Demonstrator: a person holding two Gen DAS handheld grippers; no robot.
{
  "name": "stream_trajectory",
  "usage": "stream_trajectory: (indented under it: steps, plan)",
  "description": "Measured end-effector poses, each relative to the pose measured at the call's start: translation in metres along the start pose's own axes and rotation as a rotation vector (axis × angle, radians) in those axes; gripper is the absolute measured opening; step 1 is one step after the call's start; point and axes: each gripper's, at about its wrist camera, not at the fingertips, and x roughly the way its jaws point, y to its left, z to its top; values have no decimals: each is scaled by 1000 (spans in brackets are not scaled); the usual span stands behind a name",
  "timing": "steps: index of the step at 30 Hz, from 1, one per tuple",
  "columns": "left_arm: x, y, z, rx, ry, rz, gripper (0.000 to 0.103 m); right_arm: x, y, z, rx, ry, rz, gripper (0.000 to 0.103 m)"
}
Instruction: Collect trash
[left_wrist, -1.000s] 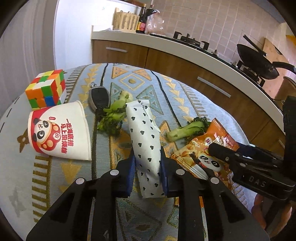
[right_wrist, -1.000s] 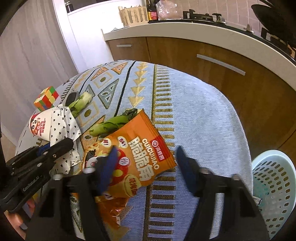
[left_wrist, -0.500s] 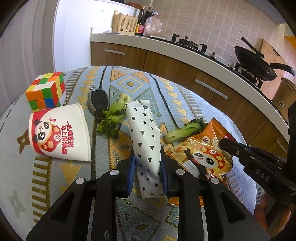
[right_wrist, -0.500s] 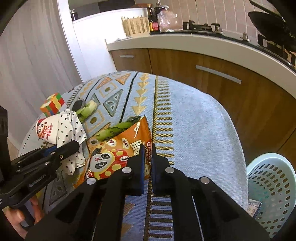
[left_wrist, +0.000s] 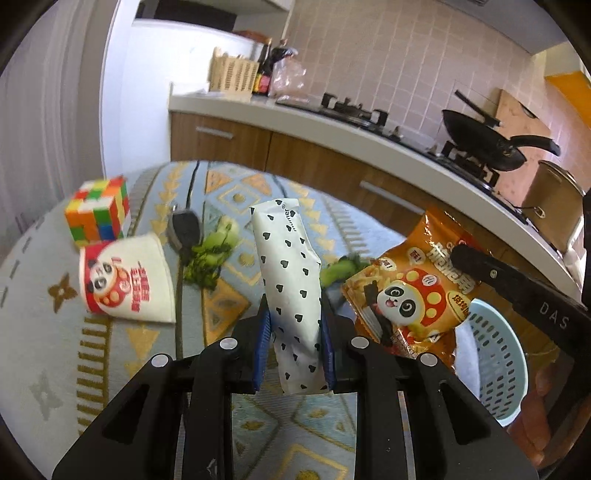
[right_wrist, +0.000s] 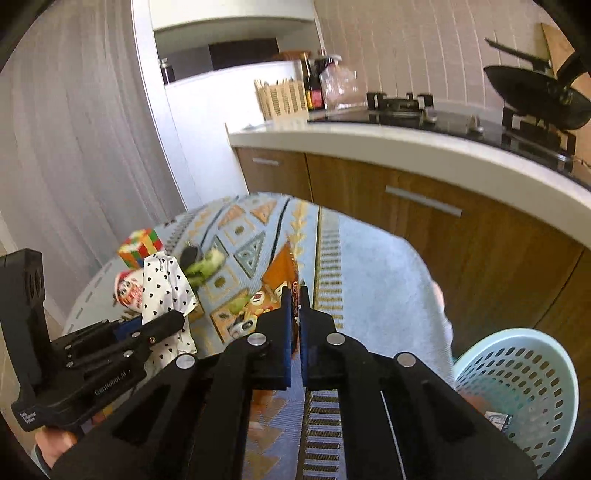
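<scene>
The patterned desk (left_wrist: 122, 354) carries a toppled panda paper cup (left_wrist: 125, 280), a Rubik's cube (left_wrist: 99, 210), bok choy (left_wrist: 210, 254) and a car key (left_wrist: 184, 229). A pale-blue basket (right_wrist: 524, 384) sits beside it. The left gripper (left_wrist: 293, 343) pinches a heart-print wrapper (left_wrist: 291, 266), long axis pointing away and upward, clear of the desk. The right gripper (right_wrist: 294, 306) pinches an orange panda snack bag (left_wrist: 413, 291), held up edge-on between its fingers.

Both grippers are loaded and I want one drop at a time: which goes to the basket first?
Right gripper, probably: its orange snack bag hangs nearer the pale blue perforated basket than the left gripper.
</scene>
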Motion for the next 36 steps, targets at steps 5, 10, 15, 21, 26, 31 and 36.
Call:
stream_trajectory:
  steps: [5,10,15,21,26,31,36]
  plan:
    - [-13,-13,4,25,-23,-4,22,-21,-2,10,5,-45,5,2]
    - [-22,-19,6,33,-36,-16,22,-37,-3,15,33,-55,76,2]
    - [-30,-18,8,25,-48,-23,22,-37,-1,11,39,-34,85,2]
    - [-42,-14,9,10,-70,-18,22,-25,3,2,57,50,191,2]
    - [-56,1,7,-7,-72,11,22,0,18,-28,69,202,306,2]
    - [-71,18,5,-25,-83,43,22,16,48,-66,-50,325,259,49]
    - [-78,27,2,-26,-88,64,23,1,47,-79,-102,281,190,63]
